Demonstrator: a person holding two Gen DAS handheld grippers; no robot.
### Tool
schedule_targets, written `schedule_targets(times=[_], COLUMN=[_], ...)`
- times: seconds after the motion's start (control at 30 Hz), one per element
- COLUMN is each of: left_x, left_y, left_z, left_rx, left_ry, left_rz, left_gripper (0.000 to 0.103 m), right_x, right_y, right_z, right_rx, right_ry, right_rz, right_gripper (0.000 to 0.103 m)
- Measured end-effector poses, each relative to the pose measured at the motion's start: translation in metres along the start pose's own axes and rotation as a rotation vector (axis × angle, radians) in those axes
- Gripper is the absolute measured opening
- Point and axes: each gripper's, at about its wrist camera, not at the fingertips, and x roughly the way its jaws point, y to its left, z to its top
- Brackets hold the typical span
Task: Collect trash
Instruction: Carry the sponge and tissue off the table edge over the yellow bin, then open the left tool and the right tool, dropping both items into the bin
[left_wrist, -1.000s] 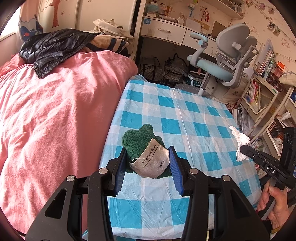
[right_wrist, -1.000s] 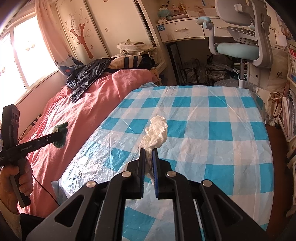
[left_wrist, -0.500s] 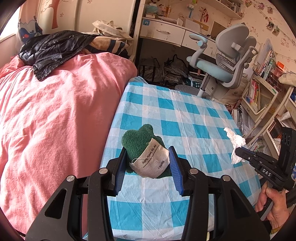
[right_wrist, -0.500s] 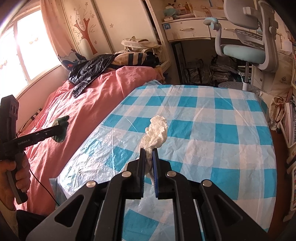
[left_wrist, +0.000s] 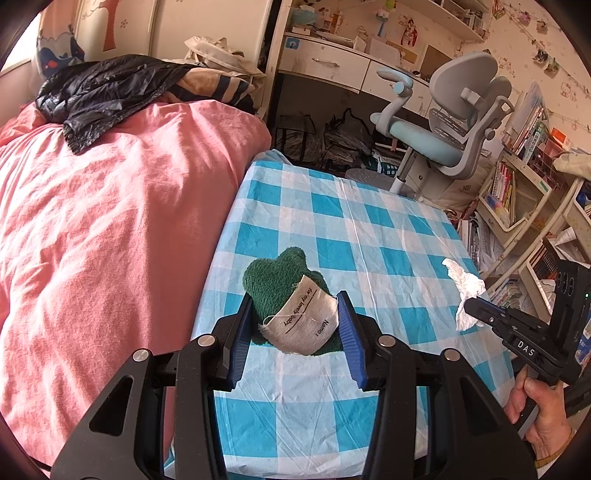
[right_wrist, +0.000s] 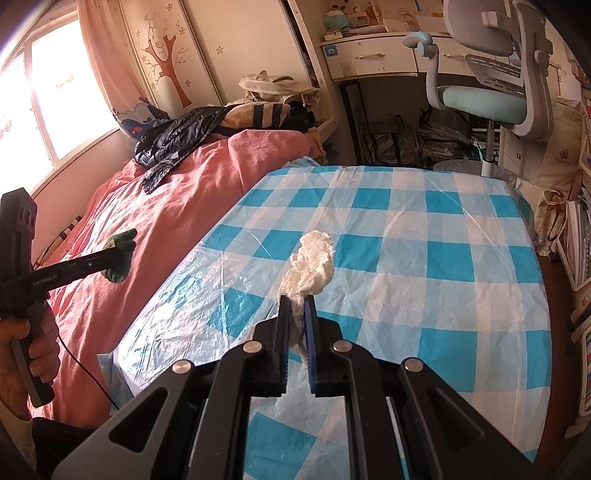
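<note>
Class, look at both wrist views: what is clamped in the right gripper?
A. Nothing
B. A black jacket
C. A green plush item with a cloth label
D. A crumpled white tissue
D: the right gripper has its jaws shut on the crumpled white tissue, while the green plush item sits in the left gripper.

Reading "for my lovely baby" and "Name :" on the cloth tag (left_wrist: 303, 320) sewn to the green plush piece (left_wrist: 275, 278), at near centre. Showing white letters "DAS" on the black body of the right gripper (left_wrist: 466, 307), near right. Carrying small print "GenRobot.AI" along the left gripper (right_wrist: 117, 259), near left. Remaining too small to read: book spines at far right.
</note>
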Motion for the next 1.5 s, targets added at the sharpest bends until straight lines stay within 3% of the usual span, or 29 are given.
schedule_targets(times=[0.27,0.77,1.0,1.27,1.33,1.4,1.5], left_x=[-0.006,-0.035,-0.044,-0.040,-0.032,-0.023,-0.020], left_y=[0.008,-0.028,-0.047,-0.064,-0.068,-0.074,-0.084], left_z=[-0.020,-0.093,-0.130,-0.182,-0.197,-0.209,-0.219], left_rx=[-0.072,-0.011,0.021,0.034,0.041,0.067,0.123], left_ry=[0.018,0.077,0.122,0.243,0.310,0.388,0.416], left_rz=[-0.048,-0.069,-0.085,-0.083,-0.089,-0.100,-0.055], left_gripper=[0.042,0.042,0.042,0.042,0.045,0.047,0.054], right_x=[-0.027,-0.068,-0.067,-0.038,-0.027,-0.022,-0.027], right_y=[0.000,0.024,0.044,0.051,0.050,0.048,0.040], right_z=[-0.020,-0.084,-0.128,-0.174,-0.184,-0.188,-0.187], right_rx=[0.046,0.066,0.025,-0.025,-0.043,-0.055,-0.030], right_ry=[-0.024,0.016,0.120,0.345,0.416,0.448,0.434], right_rz=[0.022,0.080,0.077,0.007,-0.014,-0.056,-0.093], right_gripper=[0.010,0.010,0.010,0.011,0.013,0.028,0.043])
